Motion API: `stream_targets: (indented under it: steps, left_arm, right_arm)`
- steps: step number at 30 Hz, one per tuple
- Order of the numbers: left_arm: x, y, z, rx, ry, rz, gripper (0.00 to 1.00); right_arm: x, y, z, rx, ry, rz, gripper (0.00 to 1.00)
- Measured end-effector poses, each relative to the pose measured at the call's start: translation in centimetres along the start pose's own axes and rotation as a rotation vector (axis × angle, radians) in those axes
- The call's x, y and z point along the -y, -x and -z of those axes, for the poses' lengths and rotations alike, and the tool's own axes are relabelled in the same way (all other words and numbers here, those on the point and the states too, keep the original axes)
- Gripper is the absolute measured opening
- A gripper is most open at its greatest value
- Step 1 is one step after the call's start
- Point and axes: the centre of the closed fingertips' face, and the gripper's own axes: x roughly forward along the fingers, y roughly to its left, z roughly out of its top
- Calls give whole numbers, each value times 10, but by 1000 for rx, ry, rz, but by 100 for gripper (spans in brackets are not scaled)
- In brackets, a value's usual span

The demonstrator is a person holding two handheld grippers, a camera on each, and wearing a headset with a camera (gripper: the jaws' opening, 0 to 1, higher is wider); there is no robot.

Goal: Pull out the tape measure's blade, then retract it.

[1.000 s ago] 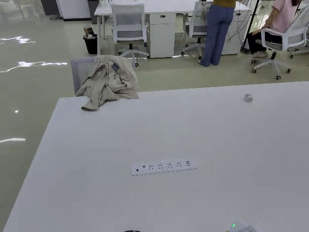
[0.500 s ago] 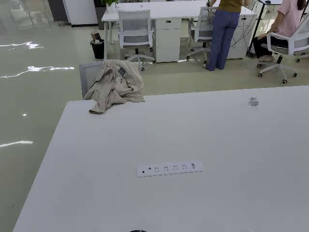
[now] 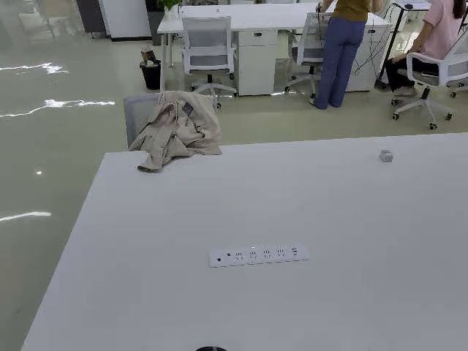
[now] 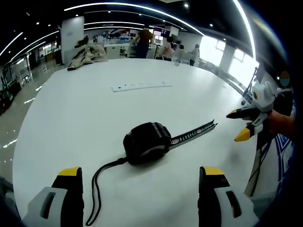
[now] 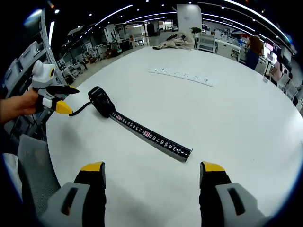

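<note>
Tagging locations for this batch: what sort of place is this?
Likely an open-plan office: white desks in the background, wheeled office chairs, and a power strip on the white table.

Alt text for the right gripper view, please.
A black tape measure lies on the white table, its blade drawn out toward the open right gripper. The left gripper is near the tape measure's other end.

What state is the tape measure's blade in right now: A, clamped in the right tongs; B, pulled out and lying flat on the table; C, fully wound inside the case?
B: the blade stretches out of the black case and lies flat along the white table.
</note>
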Motion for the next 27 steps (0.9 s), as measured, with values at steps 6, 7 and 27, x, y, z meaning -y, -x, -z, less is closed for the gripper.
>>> stream_targets:
  steps: [6,7,27]
  left_arm:
    - [6,9,8,-5,23,-8,100]
    - [6,10,8,-2,29,-10,100]
    - [17,44,14,17,48,-53,100]
  right_arm:
    - [-15,4,3,17,-26,-6,87]
    - [-17,4,4,18,-27,-6,88]
    - [-56,32,7,55,-63,-8,92]
